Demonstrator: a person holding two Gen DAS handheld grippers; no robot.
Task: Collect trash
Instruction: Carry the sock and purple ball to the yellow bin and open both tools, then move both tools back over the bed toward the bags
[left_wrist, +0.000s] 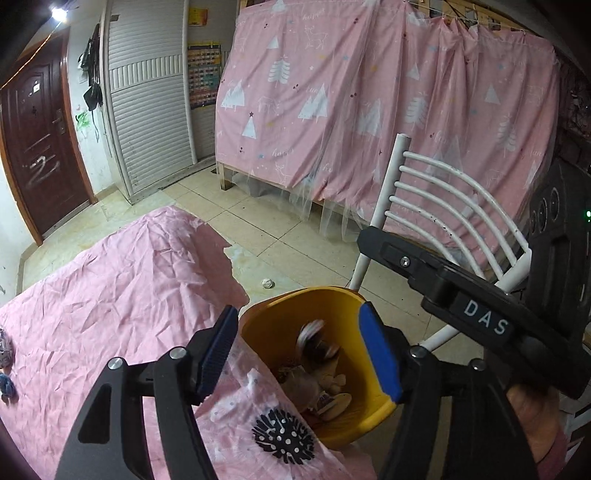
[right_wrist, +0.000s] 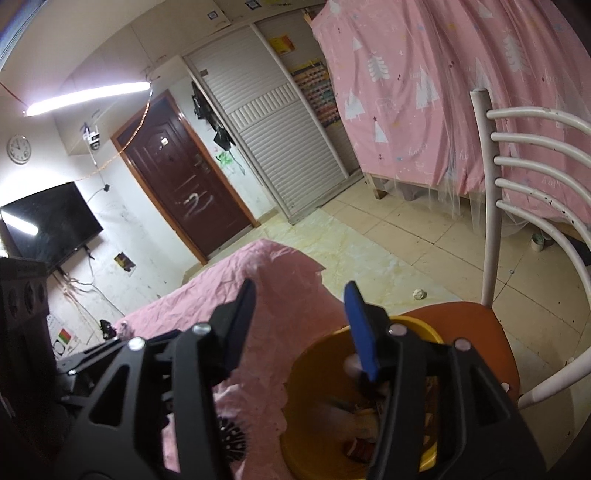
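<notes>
Both grippers, left gripper (left_wrist: 299, 350) and right gripper (right_wrist: 299, 325), hover with jaws spread and empty over a yellow bin (left_wrist: 280, 332) already holding trash (left_wrist: 317, 373), so the drop seems done; next, probably, the crumpled paper (left_wrist: 267, 283) on the floor.

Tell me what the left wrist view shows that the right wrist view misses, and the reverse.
Left wrist only: the right tongs' black body marked DAS, and small items at the table's far left edge.
Right wrist only: wall clock, dark TV, tube light.
Both: yellow bin holding trash, pink cloth, white chair, crumpled paper on the floor.
</notes>
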